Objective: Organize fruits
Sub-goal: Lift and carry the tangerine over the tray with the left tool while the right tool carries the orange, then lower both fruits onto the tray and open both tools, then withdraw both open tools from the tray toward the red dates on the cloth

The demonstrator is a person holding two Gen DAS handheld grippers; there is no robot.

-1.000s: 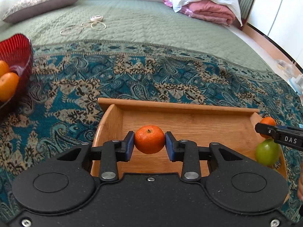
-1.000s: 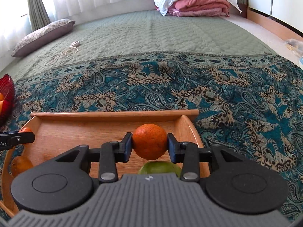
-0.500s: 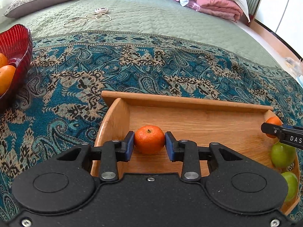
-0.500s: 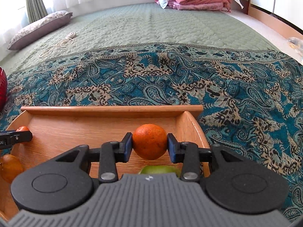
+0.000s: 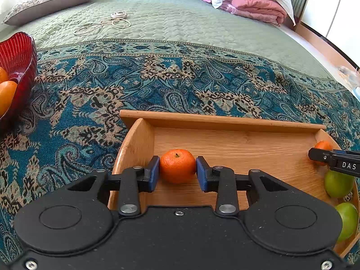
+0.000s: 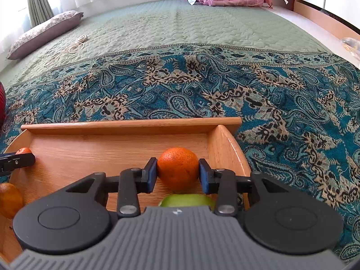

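My left gripper (image 5: 177,171) is shut on a small mandarin (image 5: 177,165), held low over the left end of the wooden tray (image 5: 225,121). Whether the mandarin touches the floor I cannot tell. My right gripper (image 6: 177,175) is shut on a larger orange (image 6: 177,167) at the tray's (image 6: 130,123) right end, just above a green fruit (image 6: 186,200). In the left wrist view, two green fruits (image 5: 338,183) lie in that right end below the right gripper's fingers (image 5: 324,157). Another orange fruit (image 6: 9,199) lies at the tray's left end.
The tray sits on a blue paisley throw (image 5: 180,85) over a green quilted bed. A red glass bowl (image 5: 20,54) with oranges (image 5: 6,94) stands to the left. A coiled cord (image 5: 105,23), a pillow (image 5: 51,2) and folded bedding (image 5: 254,4) lie far back.
Both grips are unchanged. The left wrist view has shifted slightly, bringing a second green fruit into sight at the right. The tray's far wall sits a little higher in the right wrist view.
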